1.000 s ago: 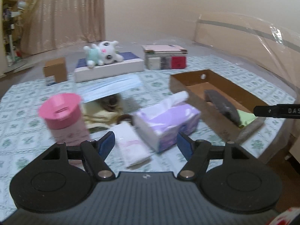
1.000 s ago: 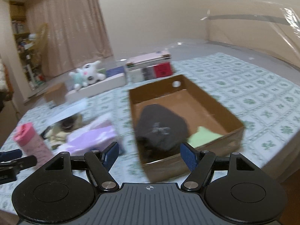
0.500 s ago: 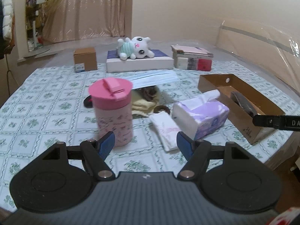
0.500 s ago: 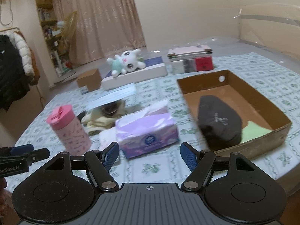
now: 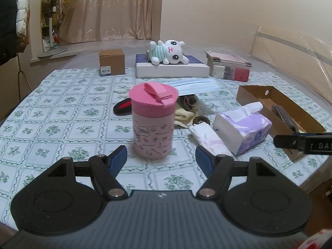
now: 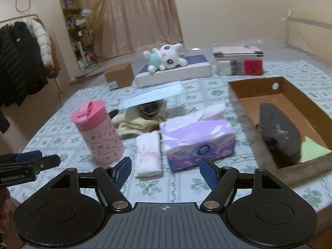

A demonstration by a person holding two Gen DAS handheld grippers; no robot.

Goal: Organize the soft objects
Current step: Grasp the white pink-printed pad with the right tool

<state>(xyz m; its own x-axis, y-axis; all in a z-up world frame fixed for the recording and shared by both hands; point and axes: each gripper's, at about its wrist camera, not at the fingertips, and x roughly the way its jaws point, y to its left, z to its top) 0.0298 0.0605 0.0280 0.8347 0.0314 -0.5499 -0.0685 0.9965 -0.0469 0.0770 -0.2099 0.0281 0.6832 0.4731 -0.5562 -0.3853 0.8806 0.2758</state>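
Purple-wrapped tissue pack (image 6: 198, 141) is being taken as the likely next soft item; it is lying near the front edge of the patterned tablecloth (image 5: 62, 114), just beside the cardboard box (image 6: 278, 87), with a folded white cloth (image 6: 148, 153) just beside its other end. Its long axis is running roughly along the front edge, the tissue tuft pointing up and toward the box. Both the left gripper (image 5: 160, 157) and right gripper (image 6: 165, 171) are being held with jaws spread and nothing between them. Risks being judged: the pink tumbler (image 5: 153, 122), standing upright directly ahead of the left gripper, could be knocked over by a sideways sweep; the soft pack could be crushed or be slipping if pinched across its long side.
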